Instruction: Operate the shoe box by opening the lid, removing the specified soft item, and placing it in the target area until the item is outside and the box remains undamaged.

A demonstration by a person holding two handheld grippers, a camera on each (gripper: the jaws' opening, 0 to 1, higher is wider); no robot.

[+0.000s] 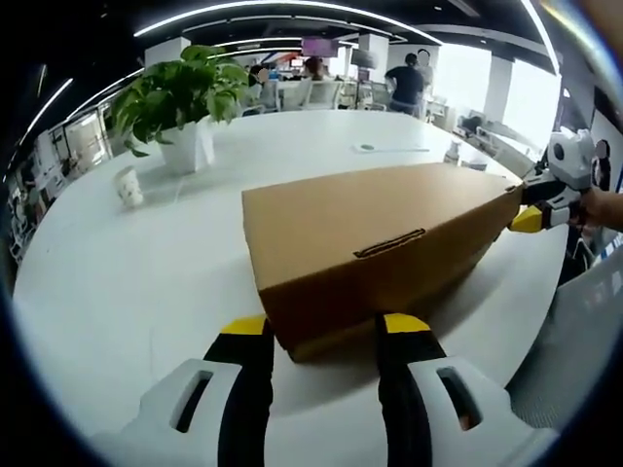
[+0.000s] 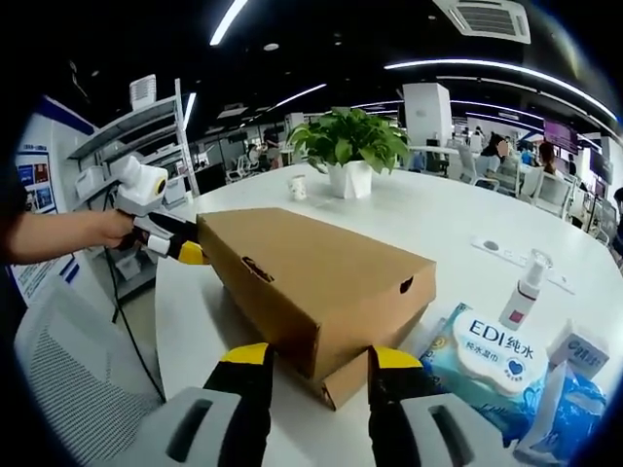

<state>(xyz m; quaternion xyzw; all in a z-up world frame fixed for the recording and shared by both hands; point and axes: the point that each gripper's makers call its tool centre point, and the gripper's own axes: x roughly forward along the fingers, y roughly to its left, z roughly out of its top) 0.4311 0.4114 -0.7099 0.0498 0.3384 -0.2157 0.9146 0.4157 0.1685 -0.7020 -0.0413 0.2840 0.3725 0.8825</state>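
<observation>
Shoe box [image 1: 375,248], lid down, lies on the white counter [image 1: 127,292] with its long axis running between the spread left gripper [image 1: 321,326] and spread right gripper [image 2: 310,355], each at one end corner.

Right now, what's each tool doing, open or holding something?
Left tool: open, jaws at the shoe box corner, holding nothing.
Right tool: open, at the other end, holding nothing.

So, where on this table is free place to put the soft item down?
The widest bare patch of table lies between the shoe box, the potted plant and the small cup. It is crowded beside the box where the wipes pack and spray bottle sit.
</observation>
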